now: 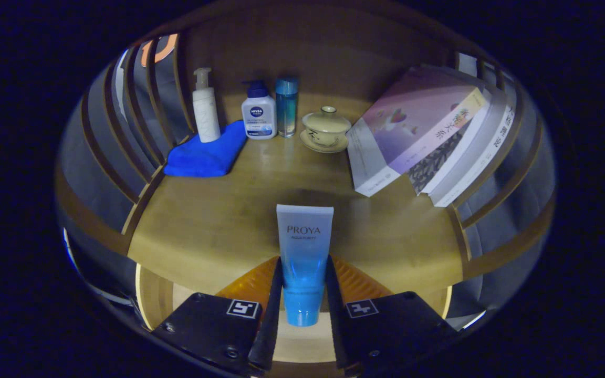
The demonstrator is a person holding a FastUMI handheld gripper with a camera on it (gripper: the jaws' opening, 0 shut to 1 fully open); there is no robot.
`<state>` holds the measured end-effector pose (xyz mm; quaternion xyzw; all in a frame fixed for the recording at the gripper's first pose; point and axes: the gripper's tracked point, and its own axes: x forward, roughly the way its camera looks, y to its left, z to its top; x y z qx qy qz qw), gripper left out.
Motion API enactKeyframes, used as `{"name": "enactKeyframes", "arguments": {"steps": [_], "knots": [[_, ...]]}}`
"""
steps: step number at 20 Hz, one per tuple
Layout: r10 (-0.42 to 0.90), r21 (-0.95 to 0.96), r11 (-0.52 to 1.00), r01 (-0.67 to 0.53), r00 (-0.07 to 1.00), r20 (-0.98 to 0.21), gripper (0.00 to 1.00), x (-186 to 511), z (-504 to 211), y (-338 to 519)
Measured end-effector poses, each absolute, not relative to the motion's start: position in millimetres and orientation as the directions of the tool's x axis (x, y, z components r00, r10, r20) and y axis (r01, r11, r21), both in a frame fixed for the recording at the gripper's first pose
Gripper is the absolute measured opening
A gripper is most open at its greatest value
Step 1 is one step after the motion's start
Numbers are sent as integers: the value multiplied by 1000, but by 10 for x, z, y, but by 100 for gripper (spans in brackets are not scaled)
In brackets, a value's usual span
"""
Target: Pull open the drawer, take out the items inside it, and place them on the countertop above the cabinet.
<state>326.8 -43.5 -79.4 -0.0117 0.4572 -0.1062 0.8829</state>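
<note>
Gripper view. The gripper is clamped on a soft plastic tube, both fingers pressing its lower sides. Tube is flat and squared at the crimped end, which points forward, and round at the cap, which sits back between the fingers. Body fades from pale grey at the crimp to translucent blue; cap is opaque blue and smooth.

The tube is held over the near part of the wooden countertop; cannot tell whether it touches the surface. Wood is light, matte, with faint grain and a rounded front edge. Slatted wooden rails curve along both sides, with a plain wooden back panel beyond.

Along the back, well beyond the fingers:
- folded blue cloth, soft and napped, at the left rail.
- white pump bottle, slim cylinder, standing on the cloth's far edge.
- squat white bottle with dark blue pump, just beside the cloth.
- tall clear-blue cylindrical bottle, glossy, touching or nearly touching the squat one.
- lidded ceramic cup on a saucer, cream glaze, round knob on the lid.
- books leaning in a row against the right rail, glossy covers, spines facing out.
</note>
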Motion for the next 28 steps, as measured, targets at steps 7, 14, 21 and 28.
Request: {"name": "enactKeyframes", "arguments": {"steps": [7,14,21,28], "knots": [[-200,-155,980,127,613,-765,53,3407,-859,-276],[-209,-165,978,130,650,-730,53,3085,-675,-196],[-127,-117,991,63,700,-703,64,2311,-499,82],[-49,-62,998,15,797,-601,72,1376,-328,291]]}}
